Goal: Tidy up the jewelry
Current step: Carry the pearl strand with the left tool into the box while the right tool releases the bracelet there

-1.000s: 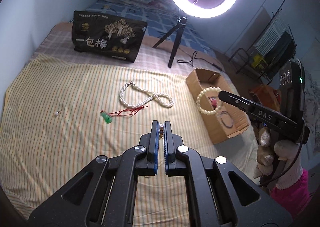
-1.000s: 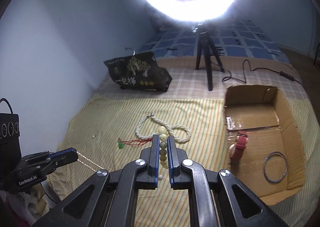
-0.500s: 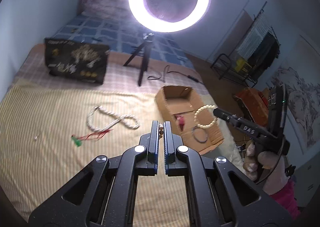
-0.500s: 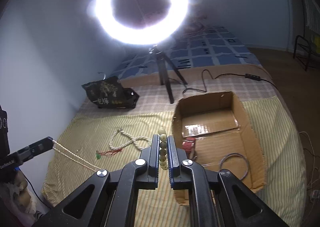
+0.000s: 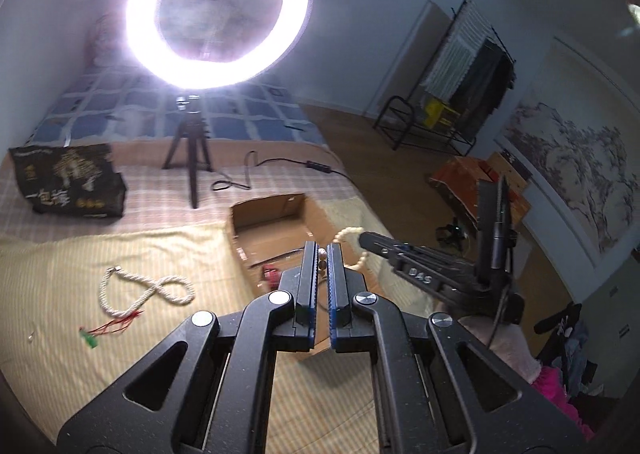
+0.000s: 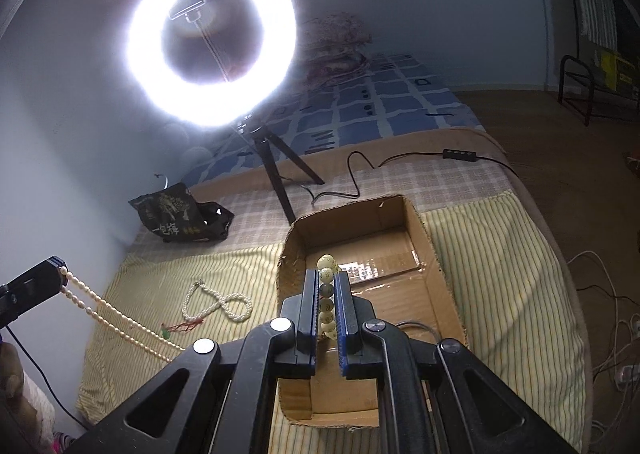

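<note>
The left gripper (image 5: 321, 254) covers the near part of the box (image 5: 268, 214), so most of its floor is hidden; a red thing (image 5: 272, 275) inside is too small to tell. Only a few beads of the bracelet (image 5: 352, 234) show past the fingers. In the right wrist view the pearl strand (image 6: 116, 324) goes behind the right gripper (image 6: 329, 274), its end unseen. The tiny thing (image 5: 31, 337) near the left edge of the bed (image 5: 60, 274) is too small to name.
</note>
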The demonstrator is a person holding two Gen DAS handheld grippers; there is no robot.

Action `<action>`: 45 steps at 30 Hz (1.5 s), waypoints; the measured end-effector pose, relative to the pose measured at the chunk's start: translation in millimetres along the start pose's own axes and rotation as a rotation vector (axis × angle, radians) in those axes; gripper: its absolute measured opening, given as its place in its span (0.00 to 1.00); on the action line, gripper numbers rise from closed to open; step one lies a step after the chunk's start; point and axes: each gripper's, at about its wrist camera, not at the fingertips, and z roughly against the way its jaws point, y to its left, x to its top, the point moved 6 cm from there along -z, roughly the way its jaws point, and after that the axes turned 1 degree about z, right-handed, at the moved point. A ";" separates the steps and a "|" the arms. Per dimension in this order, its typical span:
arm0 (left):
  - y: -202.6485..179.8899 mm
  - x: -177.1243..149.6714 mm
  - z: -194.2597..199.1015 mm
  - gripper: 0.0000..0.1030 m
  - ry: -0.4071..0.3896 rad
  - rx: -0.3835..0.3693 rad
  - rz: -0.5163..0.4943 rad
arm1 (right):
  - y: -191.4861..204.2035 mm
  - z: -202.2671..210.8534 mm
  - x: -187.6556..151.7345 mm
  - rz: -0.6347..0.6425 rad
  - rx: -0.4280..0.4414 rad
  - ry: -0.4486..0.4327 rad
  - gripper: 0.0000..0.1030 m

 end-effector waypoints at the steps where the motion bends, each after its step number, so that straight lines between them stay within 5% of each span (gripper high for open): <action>1: -2.2 0.6 -2.6 0.02 0.001 -0.004 -0.001 | -2.8 -0.5 1.1 -0.003 -0.003 -0.001 0.05; 23: -11.7 -32.5 -95.8 0.02 0.173 -0.013 0.025 | -40.1 -39.5 -8.0 -0.074 -0.010 0.085 0.09; 28: -6.6 -38.4 -98.8 0.02 0.188 0.005 0.023 | -38.3 -40.0 -6.7 -0.064 -0.021 0.079 0.30; 45: 44.3 -39.7 -63.8 0.02 0.146 0.112 0.041 | -14.5 -36.4 -1.8 -0.027 -0.009 0.056 0.31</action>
